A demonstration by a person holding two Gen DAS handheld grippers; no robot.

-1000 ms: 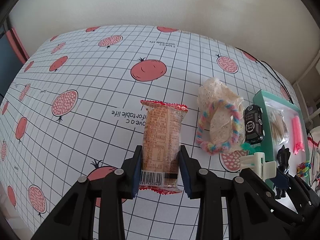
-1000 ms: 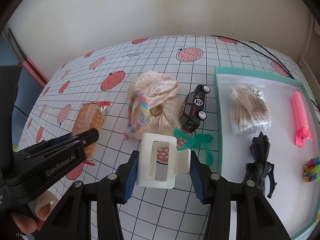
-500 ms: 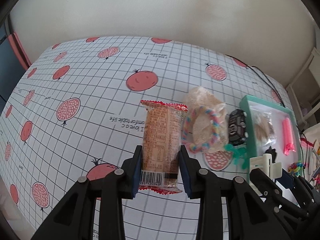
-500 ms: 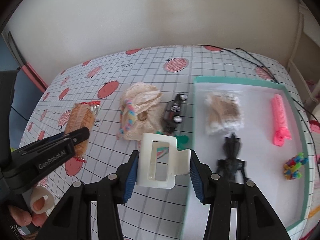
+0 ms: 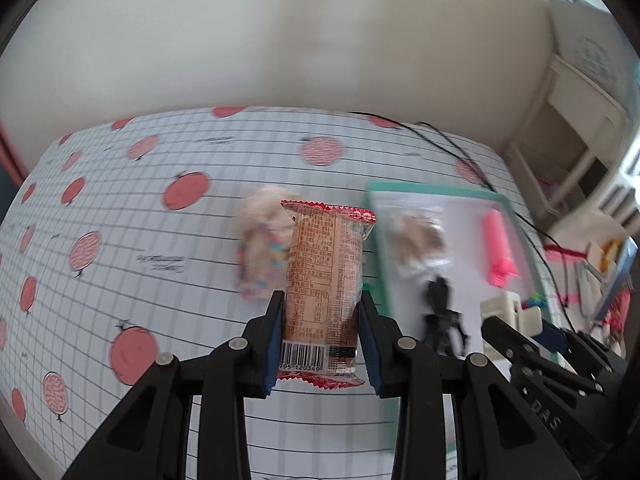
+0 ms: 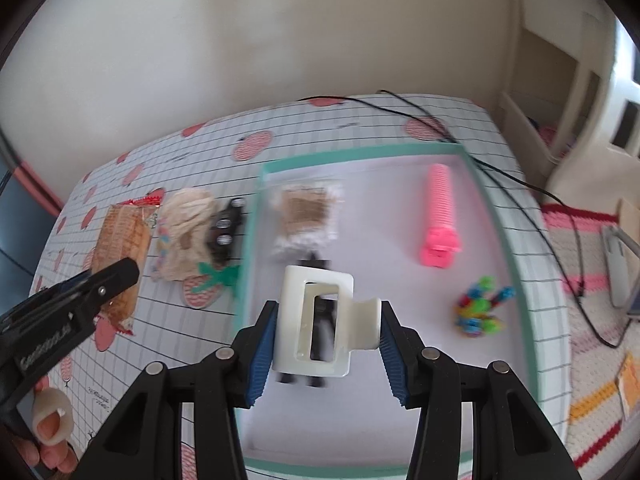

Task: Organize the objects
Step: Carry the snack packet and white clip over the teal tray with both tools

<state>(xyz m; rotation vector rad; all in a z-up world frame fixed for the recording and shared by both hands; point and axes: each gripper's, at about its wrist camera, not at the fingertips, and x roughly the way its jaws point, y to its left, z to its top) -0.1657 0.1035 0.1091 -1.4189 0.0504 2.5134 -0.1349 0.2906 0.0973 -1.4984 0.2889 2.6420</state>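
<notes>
Your left claw (image 5: 322, 344) is gripping the snack packet (image 5: 325, 280) above the desk (image 5: 160, 248), beside the tray (image 6: 516, 248). Your right claw (image 6: 326, 344) is clamping the white hair clip (image 6: 320, 324) over the tray, above the black figure (image 5: 440, 312).

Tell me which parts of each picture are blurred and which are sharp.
Left wrist view: snack packet and left gripper sharp, table and tray smeared. Right wrist view: white hair claw and right gripper sharp, tray contents slightly blurred.
</notes>
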